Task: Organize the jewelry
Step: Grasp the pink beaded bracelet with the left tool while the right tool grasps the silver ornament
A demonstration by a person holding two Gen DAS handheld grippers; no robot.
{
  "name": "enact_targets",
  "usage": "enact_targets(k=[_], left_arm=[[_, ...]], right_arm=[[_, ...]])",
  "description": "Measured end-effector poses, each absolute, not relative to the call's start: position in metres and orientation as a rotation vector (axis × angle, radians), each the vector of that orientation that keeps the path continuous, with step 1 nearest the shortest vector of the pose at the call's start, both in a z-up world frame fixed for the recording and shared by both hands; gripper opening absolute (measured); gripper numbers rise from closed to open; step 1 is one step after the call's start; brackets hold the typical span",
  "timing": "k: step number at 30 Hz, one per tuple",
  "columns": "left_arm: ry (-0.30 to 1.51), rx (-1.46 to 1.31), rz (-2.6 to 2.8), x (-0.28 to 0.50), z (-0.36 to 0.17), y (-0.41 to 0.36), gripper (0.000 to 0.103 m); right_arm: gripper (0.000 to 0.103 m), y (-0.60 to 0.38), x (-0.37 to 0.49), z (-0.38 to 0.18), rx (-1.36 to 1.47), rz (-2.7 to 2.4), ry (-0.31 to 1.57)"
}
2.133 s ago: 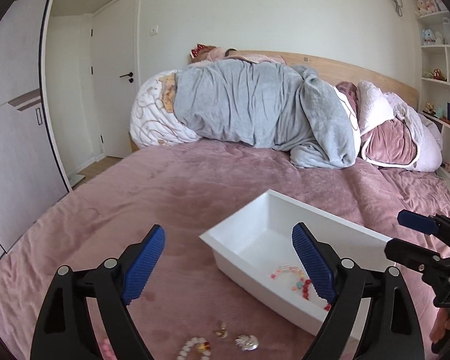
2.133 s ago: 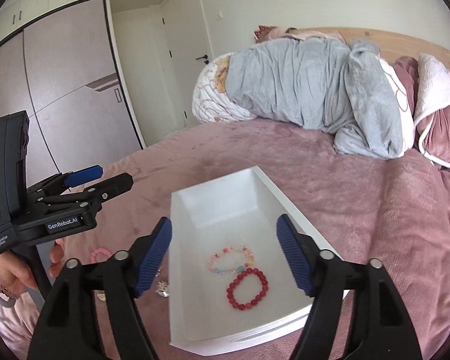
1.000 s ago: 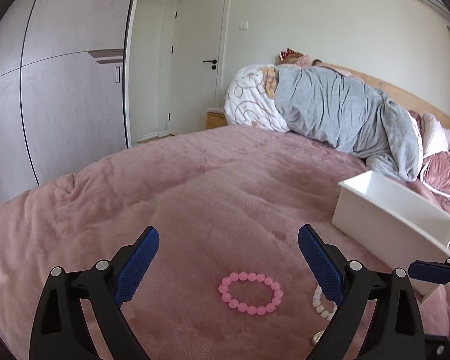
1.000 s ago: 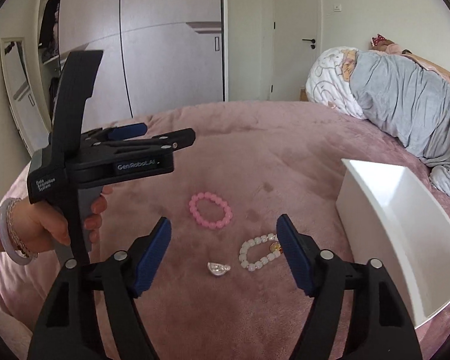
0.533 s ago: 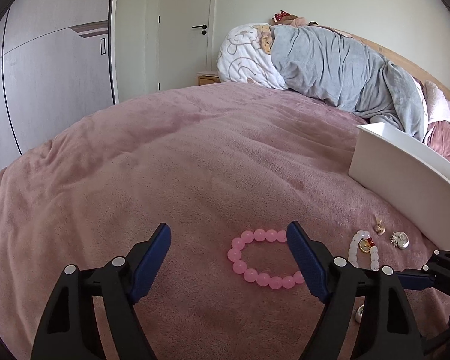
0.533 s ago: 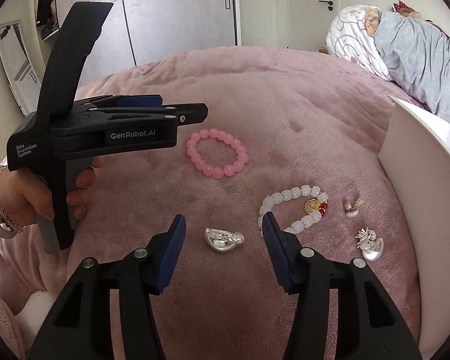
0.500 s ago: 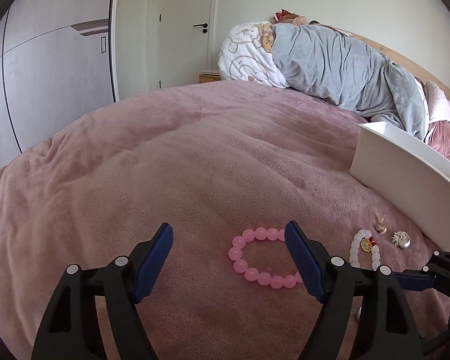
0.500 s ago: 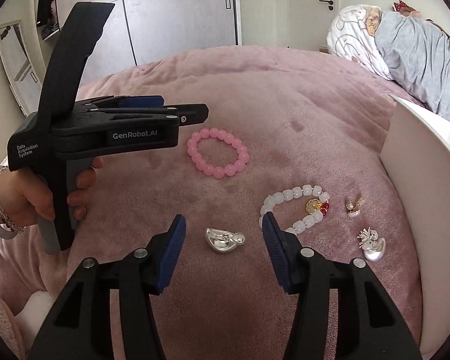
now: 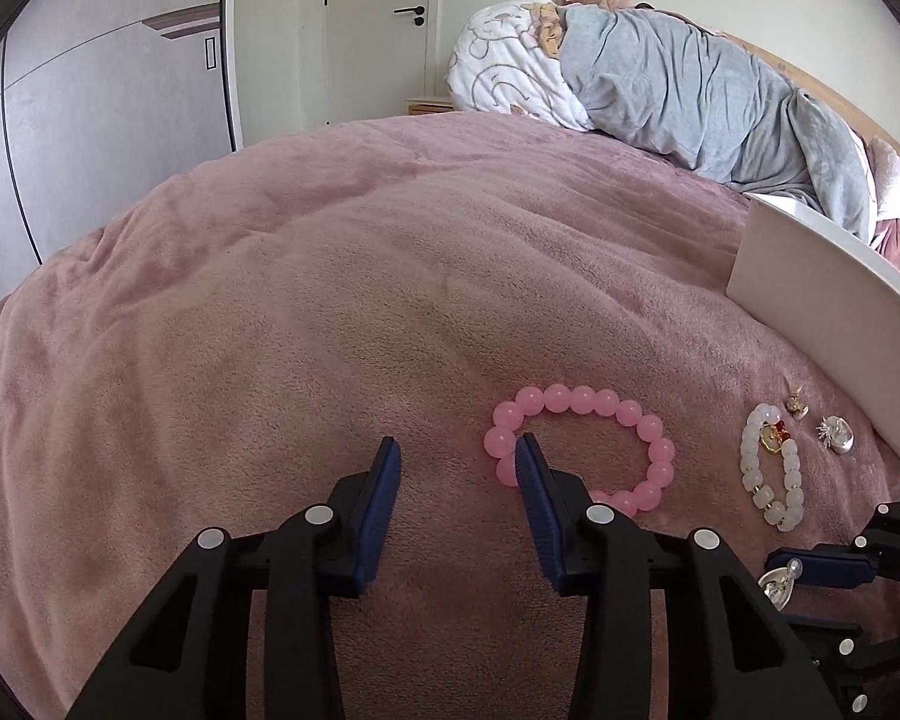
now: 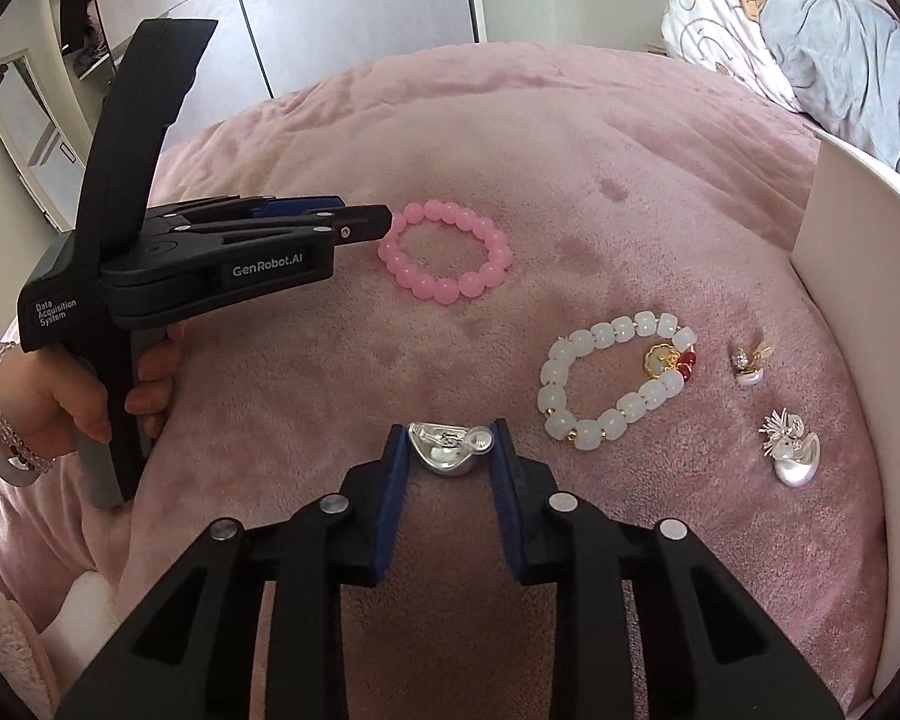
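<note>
Silver charm is pinched between right tongs, low on bed, near its front edge. Pink bead bracelet lies mid-bed; left tongs are released, one pad inside the loop, the other outside. Clamp should be centred on beads w/ gentle squeeze before lifting twd white tray at right edge. White bracelet & 2 small charms wait beside tray.
</note>
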State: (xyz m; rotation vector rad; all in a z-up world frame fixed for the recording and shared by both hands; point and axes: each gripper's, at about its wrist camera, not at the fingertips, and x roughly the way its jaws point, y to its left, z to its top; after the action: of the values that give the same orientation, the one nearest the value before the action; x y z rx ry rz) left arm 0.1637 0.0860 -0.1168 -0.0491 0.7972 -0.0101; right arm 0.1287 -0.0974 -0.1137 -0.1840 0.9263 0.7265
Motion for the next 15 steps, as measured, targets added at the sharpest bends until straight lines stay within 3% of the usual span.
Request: enact_targets(k=[6,11,13,15], left_arm=[[0.791,-0.05,-0.035,0.167,-0.117,0.083,0.063],[0.835,-0.025,-0.053,0.178,-0.124,0.078,0.063],[0.86,-0.024,-0.047,0.183,-0.126,0.078,0.058],[0.874,-0.029,-0.044,0.187,-0.127,0.079,0.034]], right_arm=[[0.028,-0.099,0.128,-0.114,-0.176,0.727,0.934],[0.028,-0.099,0.128,-0.115,-0.168,0.732,0.943],[0.028,-0.099,0.129,-0.116,-0.166,0.734,0.944],[0.028,-0.099,0.13,-0.116,-0.163,0.736,0.944]])
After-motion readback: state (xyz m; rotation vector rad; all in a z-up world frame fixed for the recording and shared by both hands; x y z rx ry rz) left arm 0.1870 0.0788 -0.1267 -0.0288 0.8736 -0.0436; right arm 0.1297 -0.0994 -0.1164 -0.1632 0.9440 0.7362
